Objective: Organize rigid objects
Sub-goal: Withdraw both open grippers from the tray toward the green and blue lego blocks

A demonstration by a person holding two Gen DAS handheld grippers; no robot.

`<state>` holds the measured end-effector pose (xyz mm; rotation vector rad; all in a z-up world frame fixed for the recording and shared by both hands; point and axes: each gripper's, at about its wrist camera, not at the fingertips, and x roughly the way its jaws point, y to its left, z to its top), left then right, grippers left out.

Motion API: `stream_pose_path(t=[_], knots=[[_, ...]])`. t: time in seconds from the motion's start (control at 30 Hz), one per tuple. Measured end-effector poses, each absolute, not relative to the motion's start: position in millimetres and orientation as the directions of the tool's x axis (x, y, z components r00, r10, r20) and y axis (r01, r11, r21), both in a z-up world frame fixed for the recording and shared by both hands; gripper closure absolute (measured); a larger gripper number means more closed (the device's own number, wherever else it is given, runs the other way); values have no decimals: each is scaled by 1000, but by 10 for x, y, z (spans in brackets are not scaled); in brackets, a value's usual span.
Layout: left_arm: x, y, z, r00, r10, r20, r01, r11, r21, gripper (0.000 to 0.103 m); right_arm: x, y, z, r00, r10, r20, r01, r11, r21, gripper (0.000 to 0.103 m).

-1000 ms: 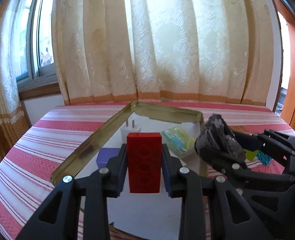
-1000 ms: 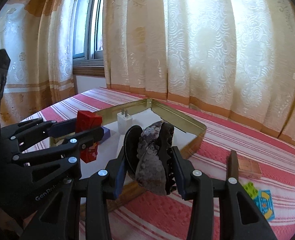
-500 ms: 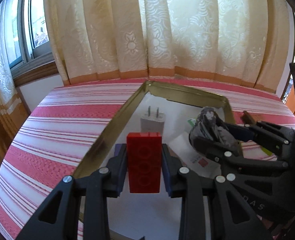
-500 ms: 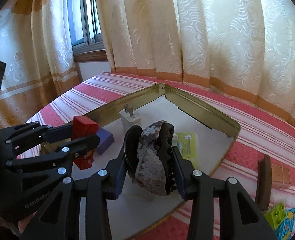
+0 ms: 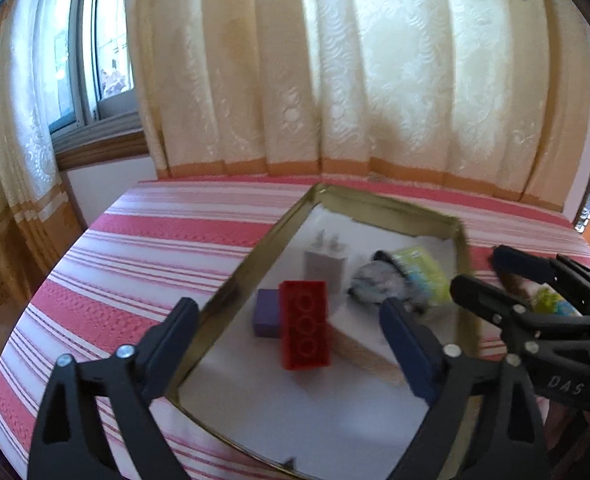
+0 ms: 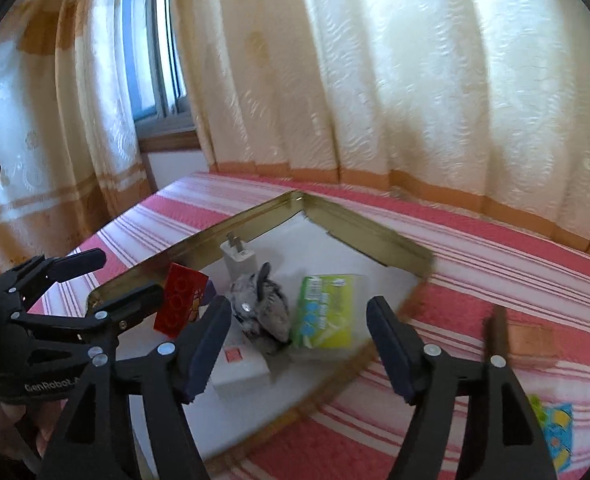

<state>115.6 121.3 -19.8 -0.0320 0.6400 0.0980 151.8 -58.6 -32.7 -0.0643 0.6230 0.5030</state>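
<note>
Both grippers hover above a shallow gold-rimmed tray (image 5: 231,300) that rests on a surface covered with a red-and-white striped cloth (image 5: 155,248).

Left gripper (image 5: 291,344): the jaws are opening and stand wide, with nothing pressed between the pads. The red brick (image 5: 303,324) is seen in the gap between them, clear of both pads, near the tray's left rim. Its lower end looks off the white liner — whether it has settled cannot be told. A small purple block (image 5: 266,314) sits against the brick's left side.

Right gripper (image 6: 299,344): the jaws are also opening, with a broad gap and no contact on either pad. The grey speckled hair clip (image 6: 261,308) lies on the tray liner ahead of the left pad, apart from it, partly over a white box (image 6: 241,368) with a red mark.

Other tray contents:
- a white plug adapter (image 6: 239,258), prongs up, toward the tray's far corner;
- a green packet (image 6: 325,312), just right of the hair clip.

Outside the tray, off its right rim, a brown block (image 6: 529,340) and a blue-and-yellow item (image 6: 557,436) lie on the cloth — details blurred.
</note>
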Motion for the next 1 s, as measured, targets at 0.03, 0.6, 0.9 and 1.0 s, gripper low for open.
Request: stream_pose_path(t=[0.03, 0.6, 0.9, 1.0], knots=[[1128, 1149, -171, 804, 70, -590, -88, 996, -2, 9, 1467, -662, -306, 703, 428, -568, -465, 881, 90, 30], [1207, -443, -344, 792, -120, -598, 159, 987, 14, 1, 1106, -2404, -489, 785, 103, -611, -133, 991, -4, 23], [1387, -450, -484, 753, -125, -646, 138, 990, -31, 1, 1250, -2408, -711, 708, 117, -696, -159, 987, 5, 23], [1407, -453, -511, 745, -132, -654, 142, 989, -38, 1, 1305, -2406, -782, 690, 113, -715, -154, 988, 8, 23]])
